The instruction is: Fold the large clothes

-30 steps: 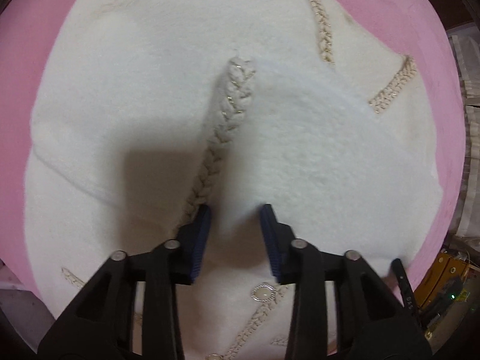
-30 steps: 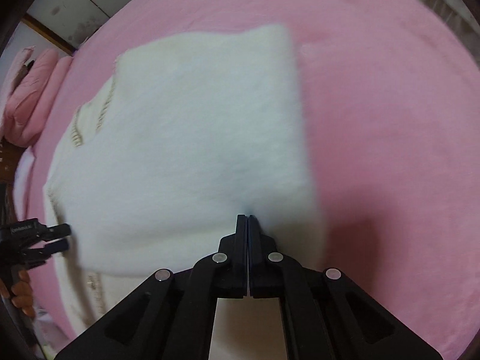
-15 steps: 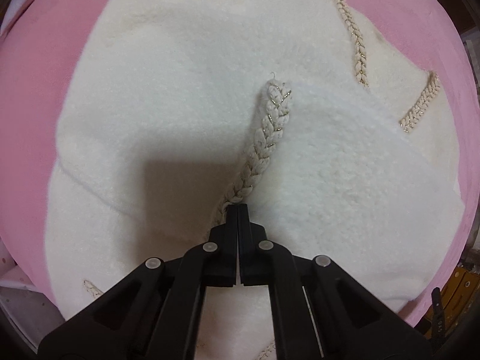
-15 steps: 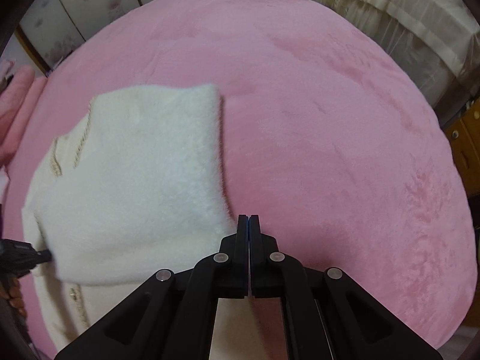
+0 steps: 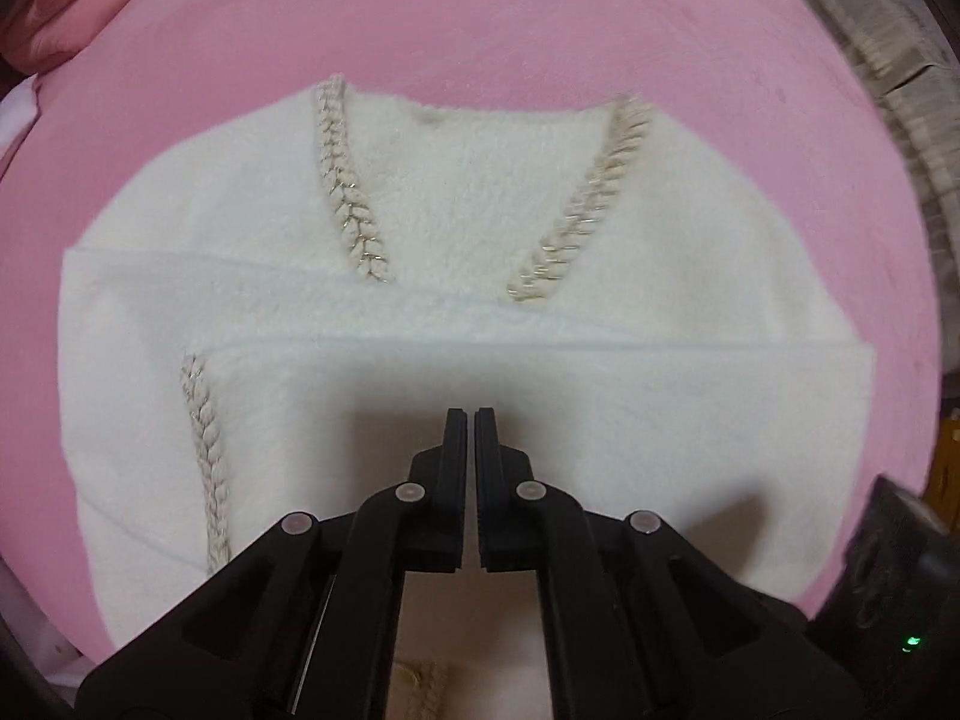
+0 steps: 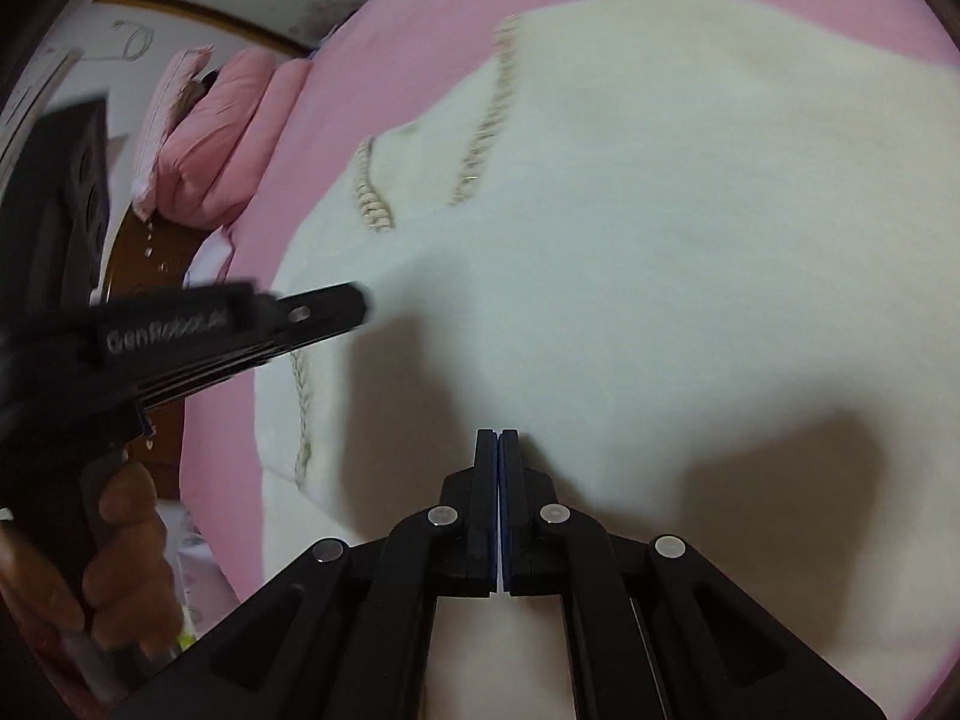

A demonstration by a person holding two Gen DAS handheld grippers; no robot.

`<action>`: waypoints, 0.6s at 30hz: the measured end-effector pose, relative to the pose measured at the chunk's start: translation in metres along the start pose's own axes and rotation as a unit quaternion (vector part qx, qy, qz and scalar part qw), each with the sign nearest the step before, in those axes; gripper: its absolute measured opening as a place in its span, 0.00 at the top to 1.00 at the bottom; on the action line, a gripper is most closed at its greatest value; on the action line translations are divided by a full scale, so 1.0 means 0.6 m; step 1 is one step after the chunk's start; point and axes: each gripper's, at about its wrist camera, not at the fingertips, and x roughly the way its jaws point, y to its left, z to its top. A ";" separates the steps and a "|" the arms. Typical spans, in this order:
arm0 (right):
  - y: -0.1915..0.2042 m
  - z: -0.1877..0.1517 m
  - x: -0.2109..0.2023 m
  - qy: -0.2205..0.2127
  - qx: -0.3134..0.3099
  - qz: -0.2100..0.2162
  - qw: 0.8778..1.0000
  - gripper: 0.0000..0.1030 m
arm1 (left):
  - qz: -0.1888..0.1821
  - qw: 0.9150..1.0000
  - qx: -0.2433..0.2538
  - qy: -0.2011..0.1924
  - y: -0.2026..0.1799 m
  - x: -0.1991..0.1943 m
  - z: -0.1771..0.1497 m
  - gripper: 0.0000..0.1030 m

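Observation:
A fluffy white cardigan (image 5: 480, 228) with beige braided trim (image 5: 351, 204) lies on the pink bed (image 5: 480, 18), its sleeves folded across the body below the V-neck. My left gripper (image 5: 471, 417) is shut with nothing between its jaws, hovering just above the folded sleeve. The cardigan also fills the right wrist view (image 6: 660, 240). My right gripper (image 6: 498, 435) is shut and empty above the fabric. The left gripper shows in the right wrist view (image 6: 354, 306) at the left, held by a hand.
Pink pillows (image 6: 216, 138) lie at the head of the bed, by a wooden headboard (image 6: 144, 258). Cream curtains or bedding (image 5: 888, 72) hang beyond the bed's right edge. A dark device with a green light (image 5: 900, 600) sits at the lower right.
The left gripper shut, let the sleeve lie and pulled back, so the whole neckline now shows. The right gripper swung left from the pink bed to over the cardigan, staying shut.

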 end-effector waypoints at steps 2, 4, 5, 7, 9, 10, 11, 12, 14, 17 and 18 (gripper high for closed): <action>0.004 0.028 0.014 0.000 -0.011 -0.008 1.000 1.00 | 0.025 1.000 0.002 0.010 0.014 0.038 0.008 0.98; -0.012 0.062 -0.006 -0.027 -0.021 -0.021 0.999 1.00 | 0.027 1.000 -0.007 0.000 0.039 0.049 0.016 0.99; -0.023 0.075 -0.020 -0.044 -0.023 -0.035 0.998 1.00 | 0.037 0.999 -0.018 -0.001 0.054 0.053 0.023 0.99; -0.074 0.100 -0.074 -0.104 -0.003 -0.101 0.989 1.00 | 0.050 0.998 -0.045 -0.003 0.088 0.056 0.025 0.99; -0.156 0.113 -0.144 -0.169 0.063 -0.199 0.963 1.00 | 0.039 0.997 -0.064 -0.004 0.119 0.064 0.024 0.99; -0.194 0.114 -0.174 -0.187 0.094 -0.218 0.953 1.00 | 0.036 0.997 -0.063 -0.005 0.122 0.061 0.017 0.99; -0.219 0.115 -0.194 -0.191 0.109 -0.215 0.951 1.00 | 0.041 0.998 -0.052 -0.007 0.119 0.063 0.017 0.99; -0.230 0.118 -0.209 -0.189 0.105 -0.209 0.954 1.00 | 0.049 0.998 -0.046 -0.007 0.115 0.063 0.018 0.99; -0.217 0.124 -0.226 -0.181 0.067 -0.259 0.946 1.00 | 0.076 0.996 -0.037 -0.008 0.100 0.060 0.025 0.99; -0.190 0.110 -0.257 -0.199 0.057 -0.213 0.955 1.00 | 0.069 0.997 -0.020 -0.010 0.071 0.041 0.011 0.99; -0.176 0.100 -0.259 -0.201 0.066 -0.177 0.961 1.00 | 0.058 0.998 -0.016 -0.011 0.063 0.037 0.007 0.99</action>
